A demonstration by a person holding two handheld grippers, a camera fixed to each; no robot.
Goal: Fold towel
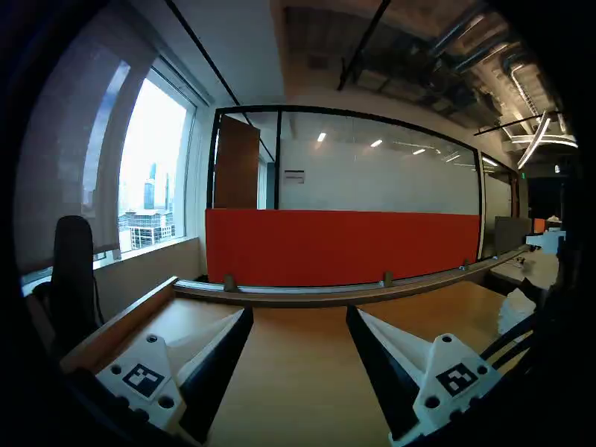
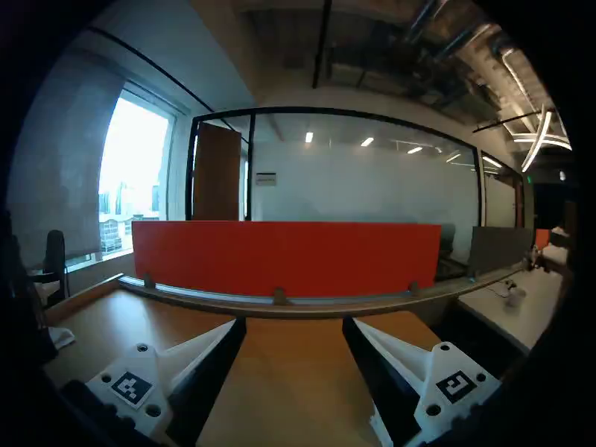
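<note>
– White plastic fingers [image 1: 186, 357] on the left gripper [image 1: 298, 313], status?
– Spread wide, nothing between them. Wedge-shaped, matte black inner faces, a square black-and-white marker [image 1: 143, 378] on each base. Desk [image 1: 298, 380] shows through the gap.
– Right gripper [image 2: 293, 322]?
– Same build, same state: jaws apart, gripping nothing, tips over the desk.
– Desk surface?
– Smooth wood-look top, warm tan, slight sheen. Darker wood lip along its left side in the left gripper view.
– Where's the thing to fold?
– Can't confirm. Best candidate is a white crumpled cloth [image 1: 515, 309] at the far right edge of the left gripper view, on the desk, well apart from both fingers. It's dark and blurred out there. The right gripper view has a small white scrap [image 2: 61, 339] at its left edge, also on the desk; can't tell what it is.
– Further out?
– Grey rail [image 1: 298, 289] along the desk's back edge, flat orange-red panel [image 1: 343, 246] rising just behind it. Past that, a glass wall [image 1: 372, 171] in black frames and a brown wooden door [image 1: 236, 162]. Bright window [image 1: 153, 179] to the left, black chair back [image 1: 72, 276] near it. Right gripper view: pale second desk [image 2: 521, 309] to the right, grey panel [image 2: 498, 249] behind it. Exposed pipes [image 1: 462, 45] and thin light strips [image 1: 540, 138] overhead.
</note>
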